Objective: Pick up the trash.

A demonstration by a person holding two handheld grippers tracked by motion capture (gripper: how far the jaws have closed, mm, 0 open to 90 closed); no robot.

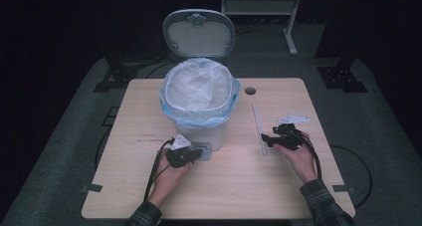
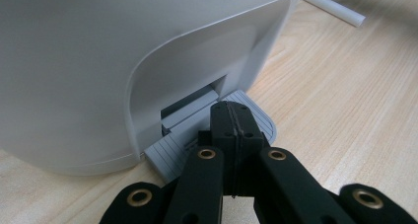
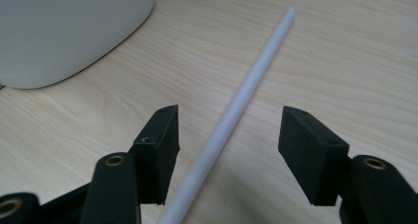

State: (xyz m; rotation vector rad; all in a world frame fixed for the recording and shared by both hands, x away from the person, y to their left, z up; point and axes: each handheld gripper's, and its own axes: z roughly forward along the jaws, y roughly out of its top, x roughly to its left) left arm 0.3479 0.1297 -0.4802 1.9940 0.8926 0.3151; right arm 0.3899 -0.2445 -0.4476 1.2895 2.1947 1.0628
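Observation:
A white pedal bin [image 1: 199, 121] stands mid-table with a blue-edged bag [image 1: 199, 94] in it and its lid [image 1: 199, 33] raised. My left gripper [image 1: 191, 154] is shut, nothing between its jaws, and its tips [image 2: 231, 108] rest on the grey pedal [image 2: 259, 120] at the bin's foot [image 2: 98, 86]. A thin white rod [image 1: 258, 126] lies on the table to the right of the bin. My right gripper [image 1: 266, 140] is at the rod's near end. In the right gripper view the rod [image 3: 256, 71] runs between the open jaws of that gripper [image 3: 229, 135], touching neither pad.
The wooden table [image 1: 224, 186] has a cable hole [image 1: 250, 91] at the back right. Cables trail from both grippers across the table. A metal frame [image 1: 291, 32] stands on the floor behind the table. The rod's far end [image 2: 332, 7] lies beyond the bin in the left gripper view.

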